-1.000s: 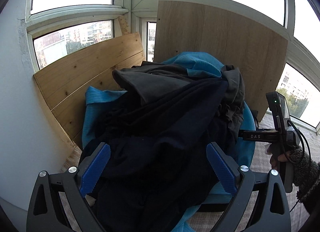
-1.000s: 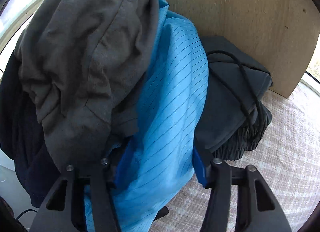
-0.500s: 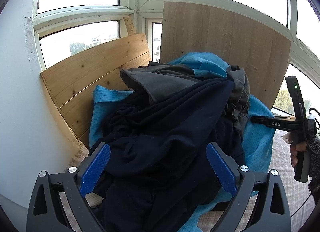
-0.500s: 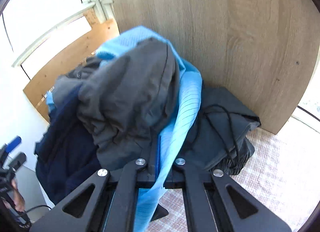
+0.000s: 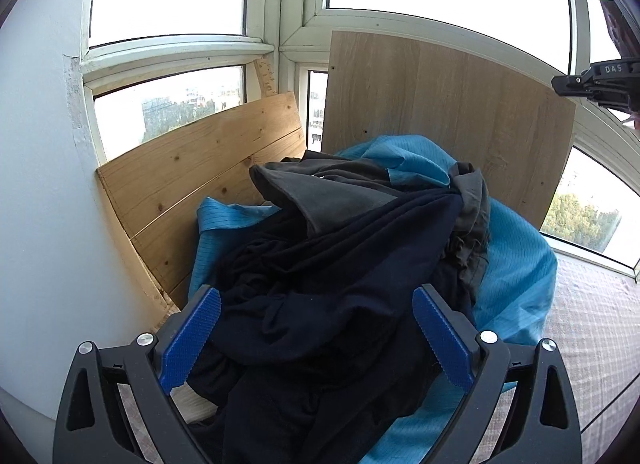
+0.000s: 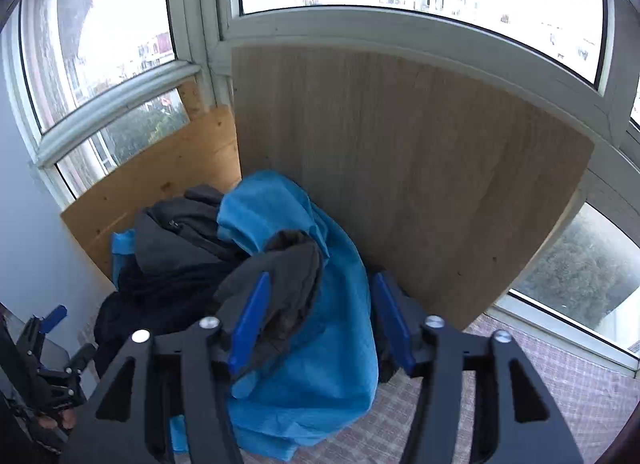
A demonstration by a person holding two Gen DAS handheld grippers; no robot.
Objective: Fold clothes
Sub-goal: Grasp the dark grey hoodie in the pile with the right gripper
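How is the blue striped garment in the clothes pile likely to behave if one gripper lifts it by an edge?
The blue striped garment would probably hang limp, since it already drapes in soft folds. It looks thin and smooth, so it may be light and slip. The grey garment lying on it would likely drag along or slide off.

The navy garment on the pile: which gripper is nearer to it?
Left. The left gripper sits open right over the navy garment; the right gripper, also open, is back over the blue garment.
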